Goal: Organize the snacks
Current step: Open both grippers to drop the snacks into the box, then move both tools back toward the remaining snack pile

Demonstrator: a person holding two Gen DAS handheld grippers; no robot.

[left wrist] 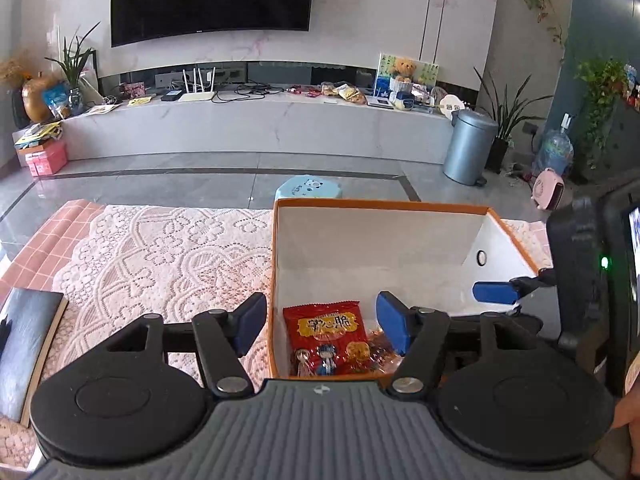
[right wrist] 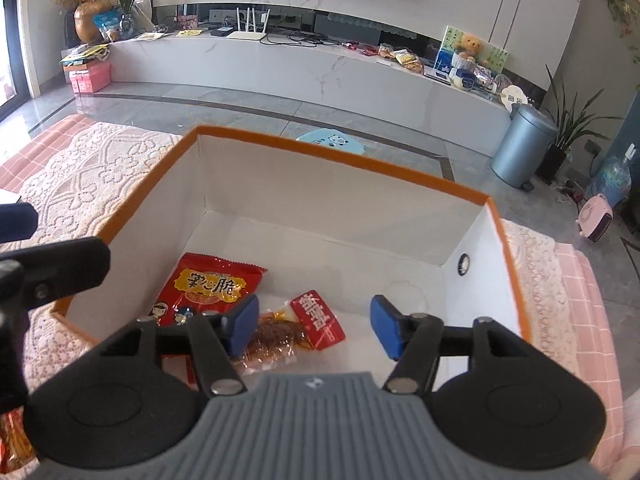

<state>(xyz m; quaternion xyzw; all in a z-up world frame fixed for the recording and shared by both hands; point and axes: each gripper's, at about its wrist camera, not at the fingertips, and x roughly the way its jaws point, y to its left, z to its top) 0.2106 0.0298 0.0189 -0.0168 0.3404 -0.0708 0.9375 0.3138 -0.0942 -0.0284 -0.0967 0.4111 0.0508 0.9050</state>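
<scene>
My right gripper [right wrist: 314, 326] hangs spread over the box [right wrist: 340, 160], a clear packet [right wrist: 280, 336] just below its left finger. My left gripper [left wrist: 320, 322] is spread too, straddling the box wall above the red bag [left wrist: 324, 330].

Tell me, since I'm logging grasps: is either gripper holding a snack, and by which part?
Neither. Left gripper and right gripper are open and empty above the box.

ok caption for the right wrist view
Open right gripper above an orange-rimmed box holding a red snack bag and a clear snack pack.
</scene>
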